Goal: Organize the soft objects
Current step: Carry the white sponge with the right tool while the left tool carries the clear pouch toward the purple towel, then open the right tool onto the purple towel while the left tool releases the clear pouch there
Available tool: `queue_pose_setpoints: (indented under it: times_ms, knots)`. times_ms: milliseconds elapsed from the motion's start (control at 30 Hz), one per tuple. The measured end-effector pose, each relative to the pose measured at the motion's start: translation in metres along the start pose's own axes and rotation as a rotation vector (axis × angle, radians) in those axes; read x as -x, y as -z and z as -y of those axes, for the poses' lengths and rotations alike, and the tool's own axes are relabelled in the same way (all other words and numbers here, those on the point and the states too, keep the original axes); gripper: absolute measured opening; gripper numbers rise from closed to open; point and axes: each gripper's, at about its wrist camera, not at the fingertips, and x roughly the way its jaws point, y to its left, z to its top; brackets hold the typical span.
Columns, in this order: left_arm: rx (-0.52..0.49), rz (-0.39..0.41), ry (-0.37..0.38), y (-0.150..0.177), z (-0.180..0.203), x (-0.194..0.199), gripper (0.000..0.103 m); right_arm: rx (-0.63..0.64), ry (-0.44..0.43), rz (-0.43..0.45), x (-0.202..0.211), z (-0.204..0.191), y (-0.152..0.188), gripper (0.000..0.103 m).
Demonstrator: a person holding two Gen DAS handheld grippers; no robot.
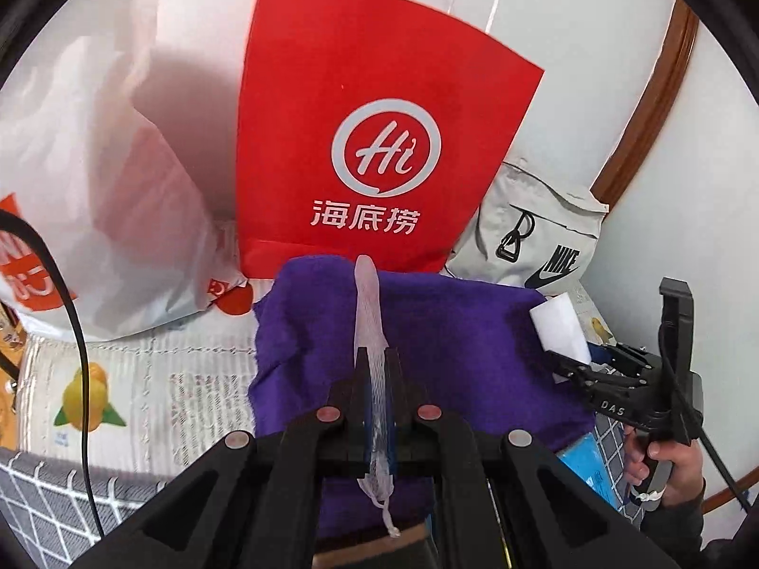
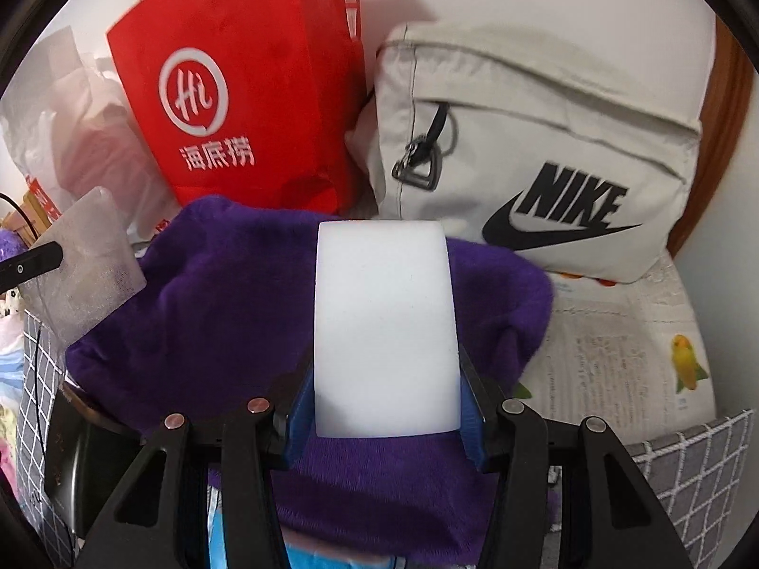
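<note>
My left gripper point(image 1: 377, 355) is shut on a thin white mesh pouch point(image 1: 367, 303), held edge-on above a purple fluffy cloth point(image 1: 450, 332). From the right wrist view the pouch point(image 2: 90, 261) shows as a flat translucent sheet at the left, pinched by the left fingertip point(image 2: 33, 261). My right gripper point(image 2: 386, 379) is shut on a white foam block point(image 2: 384, 322), held over the same purple cloth point(image 2: 213, 308). The right gripper point(image 1: 564, 365) and the block point(image 1: 559, 332) show at the right of the left wrist view.
A red paper bag point(image 1: 370, 142) with a white logo stands behind the cloth, a white plastic bag point(image 1: 95, 166) to its left, a grey Nike bag point(image 2: 545, 166) to its right. Newspaper point(image 2: 616, 355) lies over a grey checked surface point(image 1: 47, 498). A black cable point(image 1: 80, 355) hangs left.
</note>
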Motion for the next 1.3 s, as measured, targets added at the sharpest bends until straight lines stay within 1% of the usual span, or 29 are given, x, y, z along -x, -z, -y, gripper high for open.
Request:
queue_pose_setpoints:
  times_ms: [267, 333, 433, 467, 533, 600, 667, 733, 833, 933, 1000, 1033, 1067, 1100, 1133, 1167, 1233, 1300]
  knots:
    - [0.014, -0.01, 0.05, -0.013, 0.001, -0.03, 0.005, -0.002, 0.002, -0.085, -0.035, 0.003, -0.005, 0.051]
    - [0.018, -0.017, 0.082, -0.017, 0.002, -0.037, 0.005, -0.005, -0.002, -0.098, -0.042, 0.004, -0.006, 0.051]
    - [0.031, -0.038, 0.094, -0.022, 0.002, -0.052, 0.005, -0.012, -0.008, -0.126, -0.049, 0.005, -0.007, 0.051]
    - [0.033, -0.045, 0.083, -0.023, 0.002, -0.057, 0.005, -0.013, -0.009, -0.133, -0.051, 0.005, -0.007, 0.051]
    - [0.014, -0.053, 0.024, -0.024, 0.002, -0.069, 0.005, -0.022, -0.005, -0.14, -0.052, 0.007, -0.007, 0.051]
    - [-0.003, -0.071, -0.019, -0.022, 0.002, -0.078, 0.005, -0.023, -0.002, -0.144, -0.054, 0.008, -0.009, 0.051]
    - [-0.006, -0.088, -0.043, -0.02, -0.001, -0.085, 0.005, -0.014, 0.006, -0.154, -0.056, 0.008, -0.008, 0.051]
    - [-0.005, -0.105, -0.048, -0.018, -0.002, -0.093, 0.005, -0.003, 0.013, -0.167, -0.062, 0.005, -0.009, 0.052]
    - [0.016, -0.123, -0.032, -0.019, -0.004, -0.099, 0.005, 0.006, 0.012, -0.179, -0.066, 0.004, -0.007, 0.052]
    - [0.002, -0.134, -0.064, -0.021, -0.005, -0.101, 0.005, 0.016, 0.016, -0.179, -0.065, 0.004, -0.005, 0.052]
    - [0.009, -0.147, -0.067, -0.022, -0.005, -0.102, 0.005, 0.022, 0.012, -0.176, -0.064, 0.003, -0.004, 0.055]
    - [0.012, -0.155, -0.064, -0.021, -0.005, -0.102, 0.011, 0.026, 0.011, -0.174, -0.064, 0.002, -0.004, 0.062]
    - [0.017, -0.165, -0.068, -0.021, -0.005, -0.102, 0.025, 0.031, 0.012, -0.17, -0.063, 0.002, -0.004, 0.073]
    - [0.019, -0.172, -0.088, -0.021, -0.004, -0.102, 0.035, 0.039, 0.015, -0.161, -0.061, 0.0, -0.004, 0.079]
    - [0.011, -0.17, -0.107, -0.02, -0.006, -0.099, 0.053, 0.056, 0.02, -0.152, -0.061, -0.005, -0.005, 0.086]
    - [-0.003, -0.158, -0.128, -0.019, -0.005, -0.095, 0.062, 0.076, 0.031, -0.137, -0.059, -0.009, -0.006, 0.088]
    - [-0.033, -0.122, -0.171, -0.018, 0.0, -0.084, 0.063, 0.105, 0.049, -0.117, -0.052, -0.015, -0.004, 0.088]
    - [-0.044, -0.096, -0.191, -0.016, 0.004, -0.069, 0.063, 0.121, 0.057, -0.107, -0.044, -0.021, -0.003, 0.088]
